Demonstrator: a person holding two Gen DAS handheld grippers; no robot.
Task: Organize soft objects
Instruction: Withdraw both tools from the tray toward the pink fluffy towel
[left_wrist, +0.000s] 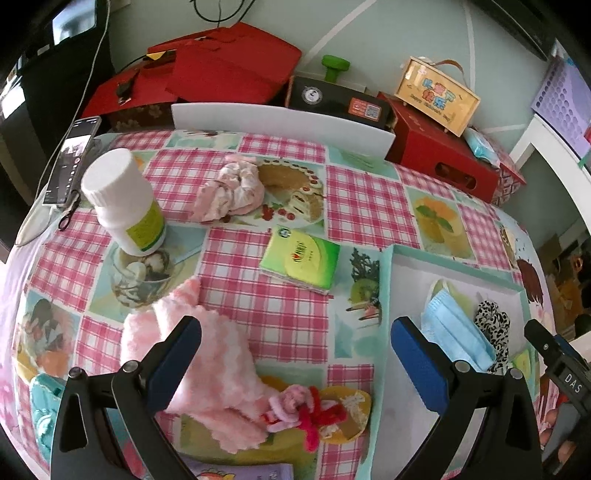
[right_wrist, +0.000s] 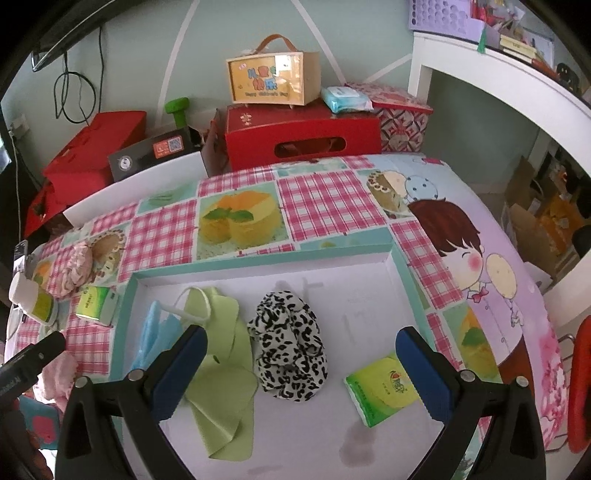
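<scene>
**Both jaws wide open, nothing gripped**

The left gripper (left_wrist: 295, 354) hangs over the table (left_wrist: 280, 306) with its jaws spread wide and empty. A fluffy pink sock (left_wrist: 207, 354) lies on the cloth right at the left jaw, partly hidden behind it and reaching into the gap, its toe end touching a small red-and-pink bow (left_wrist: 299, 410). Farther off, past the jaws, sit a green tissue pack (left_wrist: 300, 260), a pink scrunchie (left_wrist: 236, 186) and a white bottle (left_wrist: 123, 201).

The right gripper (right_wrist: 301, 365) hovers above the tray (right_wrist: 400, 266), its jaws likewise fully apart and holding nothing. Between them lies a leopard scrunchie (right_wrist: 291, 350), slightly nearer the left jaw. A green cloth (right_wrist: 221, 369) lies just beside the scrunchie, running under that left jaw, with a blue mask (right_wrist: 155, 336) outside it by the tray's left wall. A second tissue pack (right_wrist: 380, 387) lies in the tray close by the right jaw, partly behind it; I can't tell if they touch.
</scene>
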